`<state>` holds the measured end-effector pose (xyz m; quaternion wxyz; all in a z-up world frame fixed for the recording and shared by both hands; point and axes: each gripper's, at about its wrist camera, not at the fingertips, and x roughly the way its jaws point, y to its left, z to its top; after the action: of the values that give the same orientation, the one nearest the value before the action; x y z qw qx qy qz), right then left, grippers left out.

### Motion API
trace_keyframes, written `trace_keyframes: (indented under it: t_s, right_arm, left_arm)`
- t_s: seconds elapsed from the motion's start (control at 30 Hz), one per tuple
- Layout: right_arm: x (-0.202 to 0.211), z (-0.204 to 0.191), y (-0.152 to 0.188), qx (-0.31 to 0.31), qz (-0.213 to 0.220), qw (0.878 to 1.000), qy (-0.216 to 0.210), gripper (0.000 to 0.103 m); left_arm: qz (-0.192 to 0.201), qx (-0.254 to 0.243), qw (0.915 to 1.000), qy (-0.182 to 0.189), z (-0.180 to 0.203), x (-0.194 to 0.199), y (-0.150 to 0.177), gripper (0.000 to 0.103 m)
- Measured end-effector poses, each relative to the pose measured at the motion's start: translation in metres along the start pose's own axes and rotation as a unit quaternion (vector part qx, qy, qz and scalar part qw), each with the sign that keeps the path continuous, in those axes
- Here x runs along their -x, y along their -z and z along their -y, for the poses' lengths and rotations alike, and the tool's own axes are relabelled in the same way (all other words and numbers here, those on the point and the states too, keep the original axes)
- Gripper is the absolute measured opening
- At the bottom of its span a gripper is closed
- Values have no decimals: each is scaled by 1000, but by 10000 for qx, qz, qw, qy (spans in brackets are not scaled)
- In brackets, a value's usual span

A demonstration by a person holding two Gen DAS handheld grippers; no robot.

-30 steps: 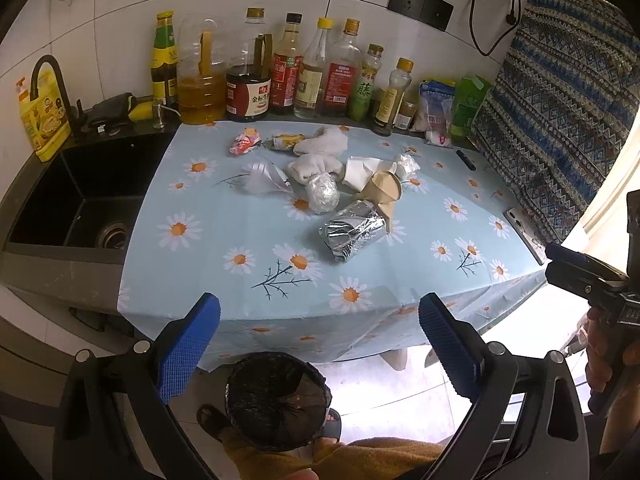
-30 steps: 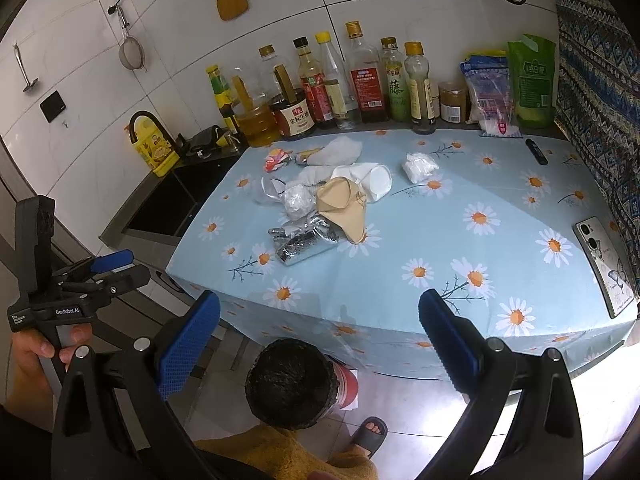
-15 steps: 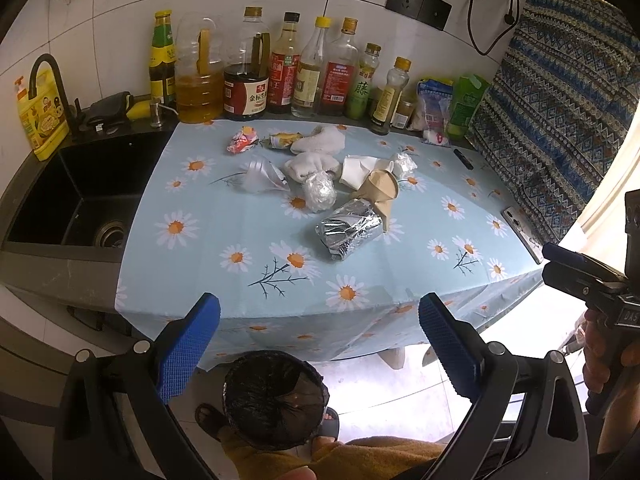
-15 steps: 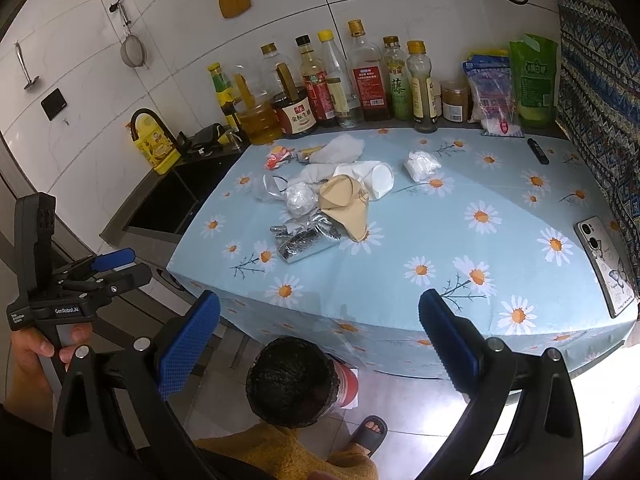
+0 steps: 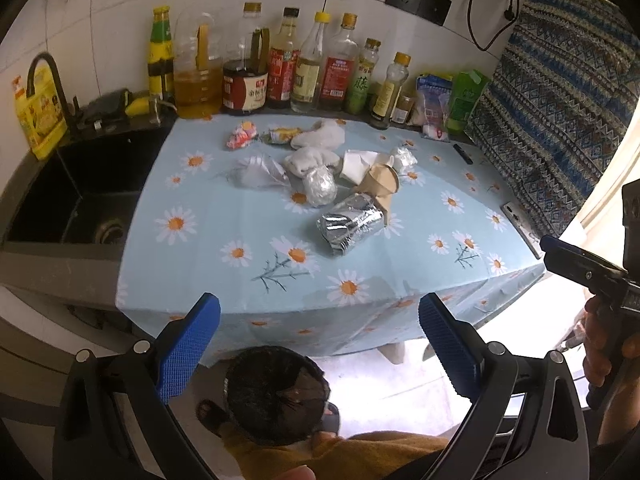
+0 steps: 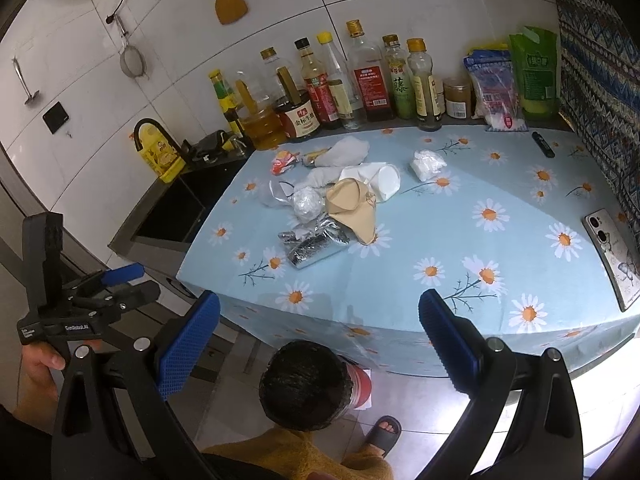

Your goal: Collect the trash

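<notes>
Trash lies in a heap mid-table: a foil wrap (image 5: 350, 224) (image 6: 316, 246), a foil ball (image 5: 319, 188) (image 6: 306, 202), a brown paper cup (image 5: 380, 184) (image 6: 352, 208), a white cup (image 5: 356, 164) (image 6: 384, 182), tissues (image 5: 320, 138) (image 6: 348, 150), a red wrapper (image 5: 241, 136) (image 6: 284, 160) and crumpled plastic (image 5: 404, 156) (image 6: 428, 164). A black-lined bin (image 5: 276, 392) (image 6: 306, 384) stands on the floor below the table's front edge. My left gripper (image 5: 320, 344) and right gripper (image 6: 320, 344) hover above the bin, short of the table, both open and holding nothing.
Sauce and oil bottles (image 5: 280, 76) line the back wall. A black sink (image 5: 80, 200) lies left of the daisy tablecloth (image 5: 240, 216). A phone (image 6: 612, 256) and a black marker (image 6: 543, 144) rest at the right. A patterned cloth (image 5: 560, 100) hangs right. A slippered foot (image 6: 384, 430) stands by the bin.
Both views have shifted only slightly, with the table drifting a little. Nothing was grasped or moved, and both grippers stay open.
</notes>
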<state>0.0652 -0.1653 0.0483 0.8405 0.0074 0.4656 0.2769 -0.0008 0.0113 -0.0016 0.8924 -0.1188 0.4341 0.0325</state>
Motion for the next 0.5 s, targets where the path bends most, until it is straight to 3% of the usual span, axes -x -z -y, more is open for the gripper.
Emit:
trace_keyframes:
  t_s: [0.5]
  right_arm:
    - [-12,0,-5,178,-18,9998,15,99]
  left_arm:
    - [-29,-123,9998,179,12,-12,-12,97]
